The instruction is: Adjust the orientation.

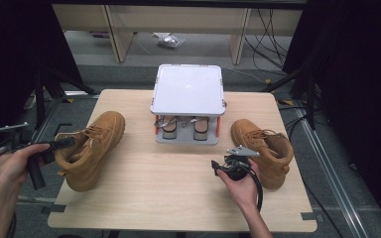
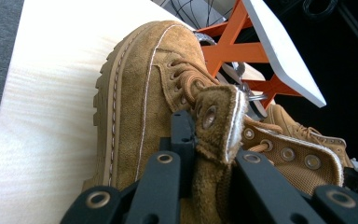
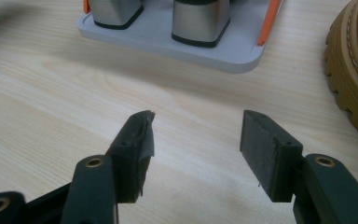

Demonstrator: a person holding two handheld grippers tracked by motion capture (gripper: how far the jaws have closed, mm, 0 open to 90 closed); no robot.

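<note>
The left boot [image 1: 92, 148] stands at the surface's [image 1: 178, 188] left edge, its collar flap pinched in the left tool [image 1: 62, 145] (jaws narrow). The right tool [image 1: 228, 163] gapes wide, empty, just beside the right boot [image 1: 265, 148].

jaws: black, flat pads, brass-coloured rivets
right gripper [image 1: 228, 163]: grey three-cornered plate, black cable
forearms: bare, no sleeves
</note>
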